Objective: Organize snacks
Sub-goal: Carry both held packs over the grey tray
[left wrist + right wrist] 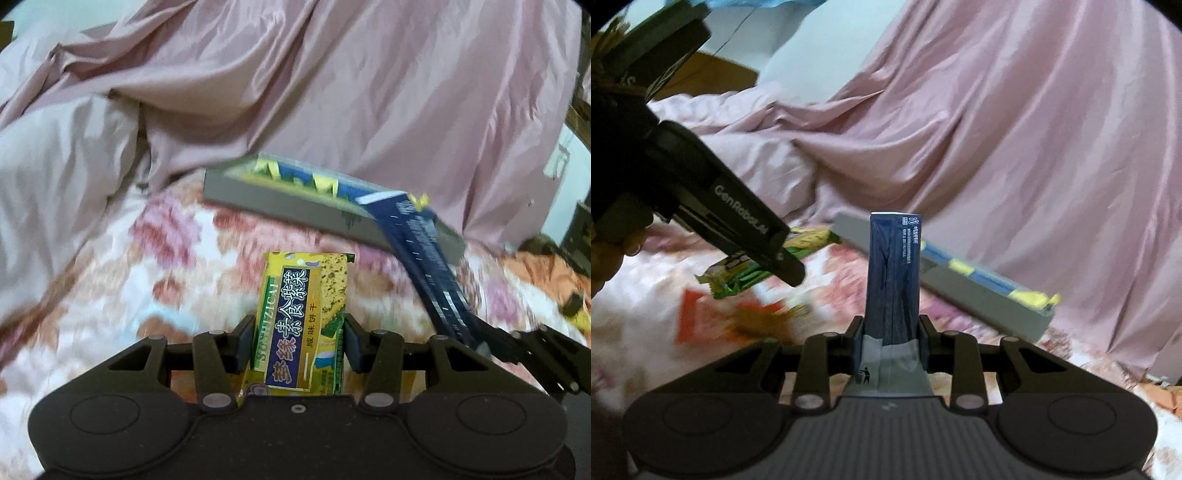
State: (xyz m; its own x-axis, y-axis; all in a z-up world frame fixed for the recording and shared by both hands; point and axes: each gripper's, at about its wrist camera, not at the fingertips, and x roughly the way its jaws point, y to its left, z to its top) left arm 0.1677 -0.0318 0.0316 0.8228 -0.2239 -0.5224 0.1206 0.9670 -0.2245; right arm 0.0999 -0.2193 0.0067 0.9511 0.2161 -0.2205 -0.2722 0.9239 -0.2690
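Your left gripper [298, 345] is pinching a yellow cracker pack [301, 325] across its width, pack standing up out of the jaws. Your right gripper [889, 341] is pressed together on a dark blue pack [894, 273], also upright, held low near its grey end.

The grey box [280, 201] sits on the flowered blanket [110, 280], at about 12 o'clock from the left gripper and about 1 o'clock from the right one. It already holds yellow and blue packs laid in a row. Pink sheet [369, 92] bunched up behind it.

Judging by this, you are carrying both packs toward the box. Bring them in one at a time so the grippers don't knock together; in the left view the blue pack already crosses over the box's right end. Lay each pack flat, lined up with the row, and pick the open slot before you let go. Both packs are thin wrappers, so don't squeeze harder. The box is light on soft bedding, so come down from above instead of pushing its wall.

More loose snacks [738, 280] lie at 10 o'clock in the right view, under the left gripper.
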